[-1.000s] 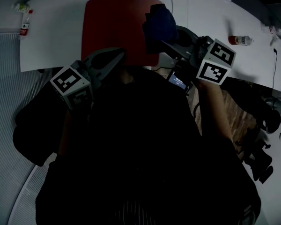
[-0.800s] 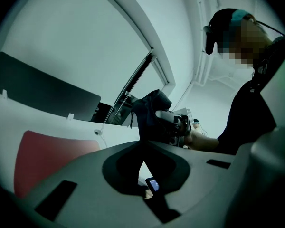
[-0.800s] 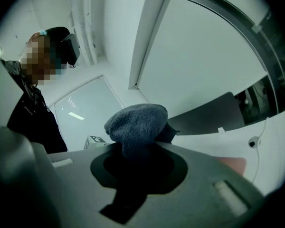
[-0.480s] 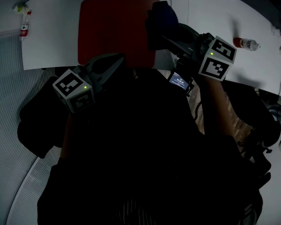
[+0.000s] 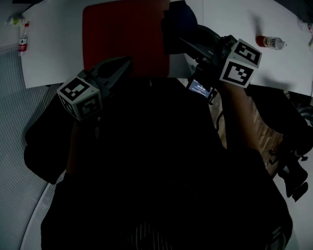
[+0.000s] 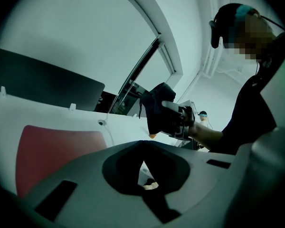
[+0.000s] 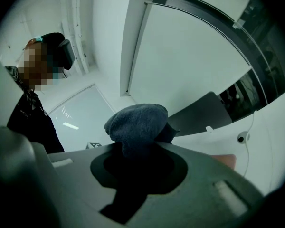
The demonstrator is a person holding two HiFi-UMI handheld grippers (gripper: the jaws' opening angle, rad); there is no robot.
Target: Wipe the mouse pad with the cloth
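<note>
Half of the head view is filled by the person's dark torso, which hides the near edge of the white table [image 5: 57,40] and the bottom edge of the mouse pad [image 5: 126,35]. That view is dim, so fine detail on the pad cannot be made out. The pad's right edge is covered by the cloth [image 5: 178,25]. In the right gripper view only a thin reddish sliver of pad shows at the right, behind the gripper body. In the left gripper view the pad sits lower left, its near part cut off by the jaws.

The mouse pad is a plain red rectangle, lying flat on the table in the upper centre of the head view. The cloth is dark blue, soft and bunched into a rounded wad. It sits over the pad's upper right corner, clamped in the right gripper [image 5: 185,38], whose jaws are closed on it with the wad bulging out past their tips. Whether the cloth touches the pad cannot be told.

The left gripper [image 5: 120,66] is at the pad's lower edge, left of centre, its jaws drawn together at the tips with nothing between them.

One small bottle [image 5: 22,38] lies at the table's upper left edge, and another bottle [image 5: 270,41] lies at upper right, both well apart from the pad.
</note>
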